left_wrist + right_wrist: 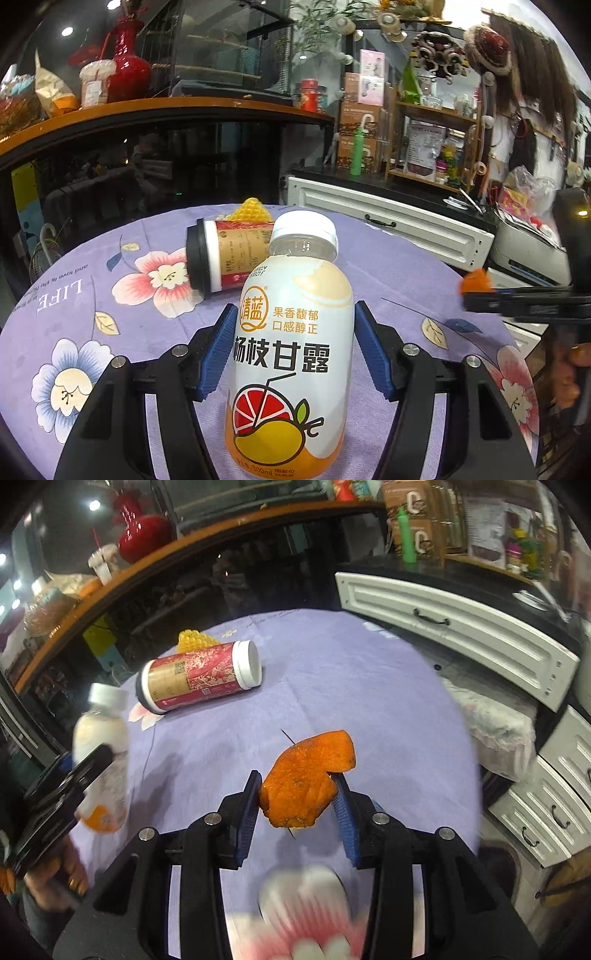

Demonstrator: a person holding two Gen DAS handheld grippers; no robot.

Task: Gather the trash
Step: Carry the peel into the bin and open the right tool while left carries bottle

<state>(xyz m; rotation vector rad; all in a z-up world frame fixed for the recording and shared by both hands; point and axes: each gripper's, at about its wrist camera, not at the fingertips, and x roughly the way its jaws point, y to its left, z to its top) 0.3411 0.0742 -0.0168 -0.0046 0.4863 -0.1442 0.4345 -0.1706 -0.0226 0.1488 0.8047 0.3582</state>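
A white drink bottle [291, 350] with fruit artwork stands upright between the blue pads [218, 350] of my left gripper [295, 306], which press on its sides. My right gripper [295, 775] is shut on a piece of orange peel [306, 779], held just above the purple flowered tablecloth [332, 683]. From the left wrist view the peel [476, 280] and right gripper show at the right edge. In the right wrist view the bottle [99, 738] sits in the left gripper at the left. A red-and-beige canister [229, 254] [199, 679] lies on its side at the far part of the table.
A yellow honeycomb-patterned object [251, 210] [195, 640] lies behind the canister. White drawer cabinets [461, 627] stand to the right of the table. A curved wooden counter [147, 107] with a red vase and a cup runs behind. A hand [74, 878] holds the left gripper.
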